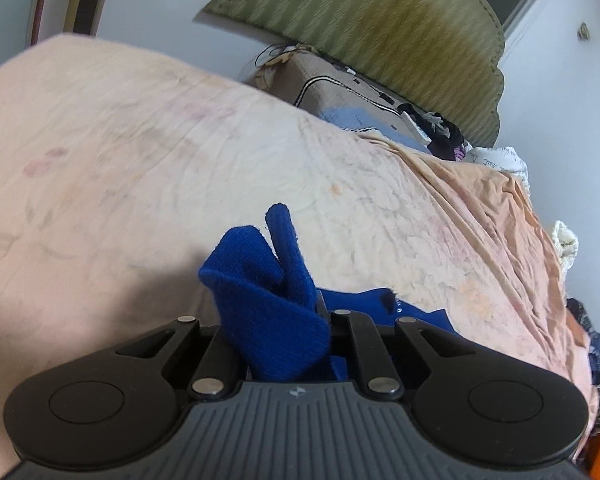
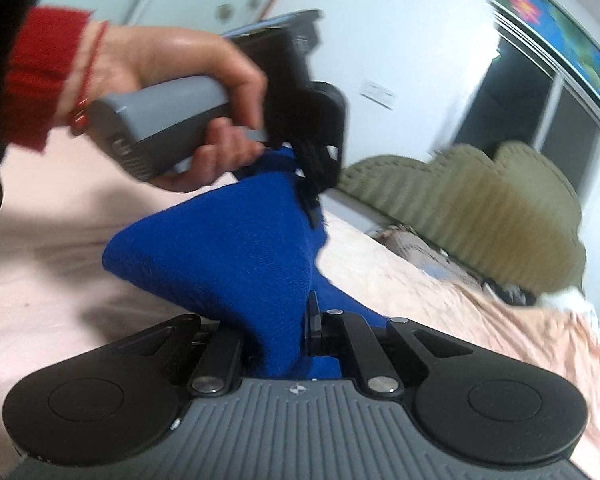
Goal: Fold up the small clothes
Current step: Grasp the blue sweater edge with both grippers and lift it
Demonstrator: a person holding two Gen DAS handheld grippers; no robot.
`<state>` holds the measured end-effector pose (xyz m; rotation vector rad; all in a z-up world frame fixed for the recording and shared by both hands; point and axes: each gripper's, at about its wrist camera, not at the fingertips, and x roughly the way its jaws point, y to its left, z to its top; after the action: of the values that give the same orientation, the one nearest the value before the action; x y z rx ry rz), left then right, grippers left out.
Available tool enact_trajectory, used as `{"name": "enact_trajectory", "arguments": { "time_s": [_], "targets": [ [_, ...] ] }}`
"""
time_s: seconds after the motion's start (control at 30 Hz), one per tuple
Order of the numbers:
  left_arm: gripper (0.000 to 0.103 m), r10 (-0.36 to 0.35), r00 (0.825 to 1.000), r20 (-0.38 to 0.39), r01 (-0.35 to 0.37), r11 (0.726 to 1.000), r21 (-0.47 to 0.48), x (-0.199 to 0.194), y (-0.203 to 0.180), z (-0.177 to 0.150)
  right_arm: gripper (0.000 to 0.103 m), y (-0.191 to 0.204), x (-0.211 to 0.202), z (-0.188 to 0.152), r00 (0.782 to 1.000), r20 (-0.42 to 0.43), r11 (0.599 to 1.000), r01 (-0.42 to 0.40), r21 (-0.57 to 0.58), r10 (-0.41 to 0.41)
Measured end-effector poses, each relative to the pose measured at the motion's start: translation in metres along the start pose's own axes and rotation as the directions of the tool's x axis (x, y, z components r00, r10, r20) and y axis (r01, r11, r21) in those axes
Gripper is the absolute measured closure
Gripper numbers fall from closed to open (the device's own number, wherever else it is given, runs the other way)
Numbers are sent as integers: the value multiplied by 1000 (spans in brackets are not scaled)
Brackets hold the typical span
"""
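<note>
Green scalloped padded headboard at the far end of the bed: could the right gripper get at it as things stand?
Probably not: the right gripper is shut on the blue knitted garment, which the left gripper also holds, and the headboard stands beyond the peach bedsheet.

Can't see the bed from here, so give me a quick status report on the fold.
Left gripper and right gripper both shut on the blue knitted garment. Garment lifted off the peach floral bedsheet, stretched between them. Nothing in the way.
</note>
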<state>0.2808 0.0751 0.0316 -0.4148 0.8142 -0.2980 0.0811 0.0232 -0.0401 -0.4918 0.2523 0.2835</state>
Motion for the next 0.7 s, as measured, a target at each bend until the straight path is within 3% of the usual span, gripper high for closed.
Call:
{"name": "enact_trajectory", "arguments": {
  "time_s": [0.17,0.37,0.7],
  "targets": [
    [91,24,999,30,-25,999,33,4,-41,-4,94,-38,-20,-21,1000,-10,986,-4,166,6],
    [91,43,998,36,-47,992,119,24,-95,-14,96,-76,-35,-51,999,-24,930,-30,367,42],
    [91,41,998,-43,-29,970,242,84,-175,-48,96,-147,-40,-113,991,-43,725,-64,685,129]
  ]
}}
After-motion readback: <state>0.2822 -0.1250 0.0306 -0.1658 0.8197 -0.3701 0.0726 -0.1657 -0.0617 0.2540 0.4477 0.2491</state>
